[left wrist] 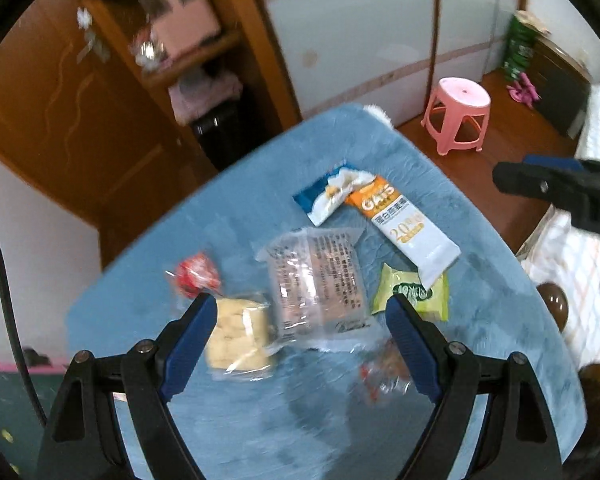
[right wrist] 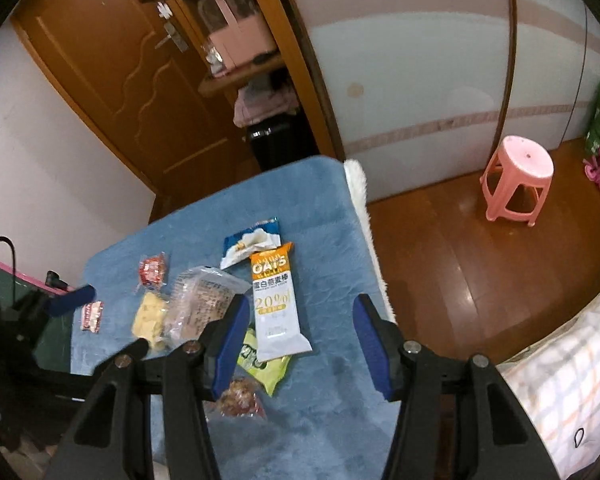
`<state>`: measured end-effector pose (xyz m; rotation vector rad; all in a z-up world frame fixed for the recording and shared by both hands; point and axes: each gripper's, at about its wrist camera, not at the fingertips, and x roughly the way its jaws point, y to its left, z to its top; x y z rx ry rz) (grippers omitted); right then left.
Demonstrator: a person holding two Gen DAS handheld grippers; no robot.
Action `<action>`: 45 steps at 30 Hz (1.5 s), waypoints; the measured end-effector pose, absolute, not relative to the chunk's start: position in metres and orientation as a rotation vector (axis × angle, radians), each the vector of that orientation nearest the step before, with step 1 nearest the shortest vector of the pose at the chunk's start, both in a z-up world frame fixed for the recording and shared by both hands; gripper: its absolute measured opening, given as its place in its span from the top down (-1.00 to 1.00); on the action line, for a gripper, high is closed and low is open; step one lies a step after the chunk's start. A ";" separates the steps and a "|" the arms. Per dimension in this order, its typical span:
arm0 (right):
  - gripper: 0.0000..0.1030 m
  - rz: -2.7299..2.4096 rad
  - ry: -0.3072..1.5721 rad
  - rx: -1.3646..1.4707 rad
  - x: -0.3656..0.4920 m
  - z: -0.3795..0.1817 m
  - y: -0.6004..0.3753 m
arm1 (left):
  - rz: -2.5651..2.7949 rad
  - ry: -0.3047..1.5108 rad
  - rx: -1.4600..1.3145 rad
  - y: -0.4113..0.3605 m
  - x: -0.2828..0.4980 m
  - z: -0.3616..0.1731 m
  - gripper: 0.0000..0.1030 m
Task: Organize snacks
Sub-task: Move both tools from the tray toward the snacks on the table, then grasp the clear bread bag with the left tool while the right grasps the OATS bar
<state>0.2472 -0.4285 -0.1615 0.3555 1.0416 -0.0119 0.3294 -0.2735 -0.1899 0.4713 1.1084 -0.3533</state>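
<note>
Hovering over a blue fleece mat (left wrist: 148, 296), both grippers stand released with nothing between their blue pads. The left gripper (left wrist: 302, 344) looks down, at lower centre of its frame, on a clear printed bag (left wrist: 320, 280) and a pale yellow cake packet (left wrist: 240, 336) just beside its left finger; a red wrapper (left wrist: 196, 276) lies above that, and a crumpled reddish sweet (left wrist: 384, 376) sits blurred by the right finger. The right gripper (right wrist: 300, 344) hangs over the white oat bar (right wrist: 276, 304), which overlaps a blue-white sachet (right wrist: 252, 240) at its top and a green packet (right wrist: 260, 364) at its bottom.

Because the snacks lie touching and overlapping, a closing jaw could likely catch two wrappers at once or drag a neighbour along. Slick film may slip from the pads. The oat bar lies near the mat's right edge, so a nudge might push it off toward the wooden floor (right wrist: 480, 280). Both grippers work the same small cluster and could collide
</note>
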 end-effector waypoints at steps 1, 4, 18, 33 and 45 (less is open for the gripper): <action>-0.06 -0.011 1.055 0.347 0.252 -0.167 -0.426 | -0.346 1.126 0.458 -0.275 0.333 -0.199 -0.66; -0.06 0.005 1.101 0.319 0.266 -0.189 -0.413 | -0.330 1.168 0.431 -0.281 0.341 -0.225 -0.66; -0.06 0.042 1.229 0.265 0.301 -0.244 -0.380 | -0.274 1.286 0.337 -0.276 0.361 -0.283 -0.66; 0.19 0.021 1.239 0.207 0.293 -0.249 -0.371 | -0.273 1.287 0.251 -0.264 0.361 -0.294 -0.38; 0.19 0.075 1.114 0.211 0.252 -0.176 -0.360 | -0.279 1.206 0.155 -0.235 0.326 -0.215 -0.35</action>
